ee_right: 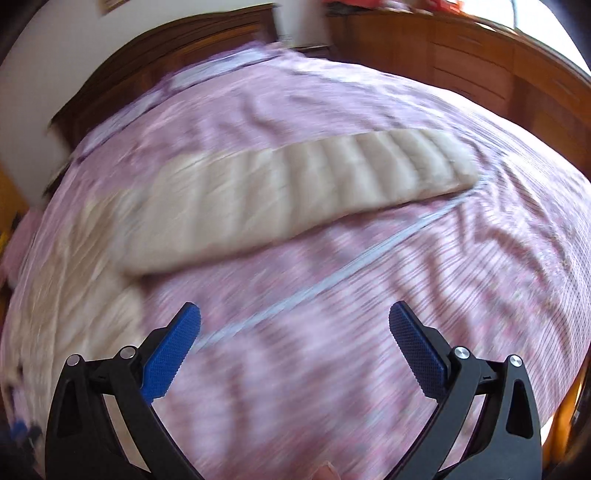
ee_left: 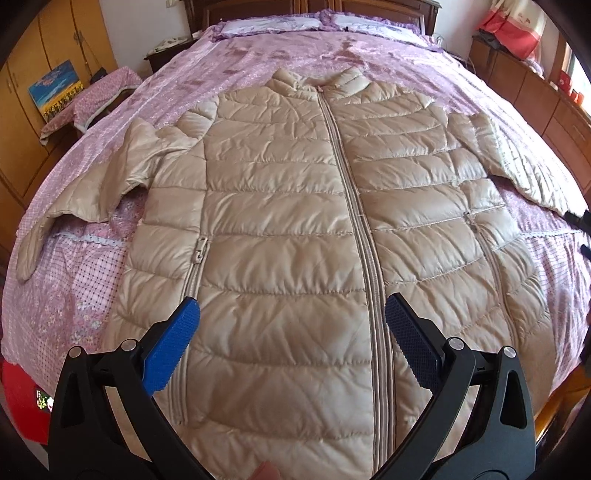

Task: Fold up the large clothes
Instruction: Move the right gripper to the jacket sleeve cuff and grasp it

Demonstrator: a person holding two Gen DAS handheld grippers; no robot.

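A beige quilted puffer jacket [ee_left: 288, 206] lies flat and zipped on the pink bed [ee_left: 236, 66], collar far, hem near, both sleeves spread out. My left gripper [ee_left: 291, 314] is open and empty above the lower front of the jacket, straddling the zipper area. In the blurred right wrist view, the jacket's right sleeve [ee_right: 295, 184] stretches across the bedspread [ee_right: 406, 295], with the jacket body at the left. My right gripper [ee_right: 295, 321] is open and empty above the bare bedspread, nearer than the sleeve.
Pillows [ee_left: 273, 26] and a dark wooden headboard [ee_right: 166, 48] are at the far end. Wooden cabinets [ee_left: 55, 48] stand at the left, a covered bedside stand [ee_left: 99, 96] beside them. A wooden dresser [ee_right: 480, 62] runs along the right. A red object [ee_left: 22, 398] sits at the near left.
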